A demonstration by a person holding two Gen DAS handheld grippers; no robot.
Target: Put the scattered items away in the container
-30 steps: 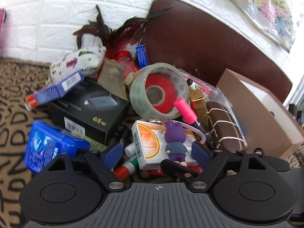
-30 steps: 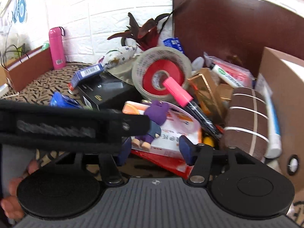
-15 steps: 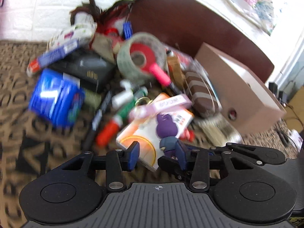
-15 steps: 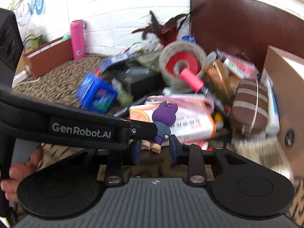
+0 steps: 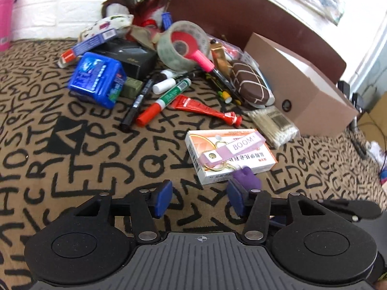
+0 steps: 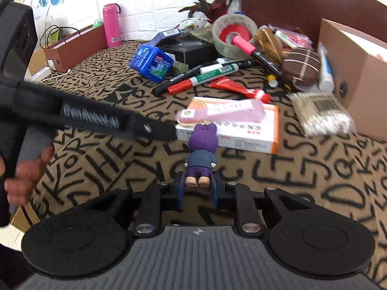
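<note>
A purple figure keychain with a pink strap lies partly on a white-and-orange medicine box on the letter-patterned cloth. My right gripper is closing, and its blue pads press on the figure's legs. In the left wrist view the figure sits just beyond the right pad of my left gripper, whose jaws are opening with nothing between them. The left gripper's black arm reaches in from the left toward the medicine box. The brown cardboard container stands open at the right.
The pile behind holds a tape roll, a pink-capped marker, other markers, a red tube, a blue pack, a brown pouch and cotton swabs. A pink bottle and a brown tray stand far left.
Both grippers have drawn back from the pile, and the medicine box with the keychain came along onto bare cloth. The right jaws narrowed onto the figure's legs. The left jaws narrowed, then widened.
</note>
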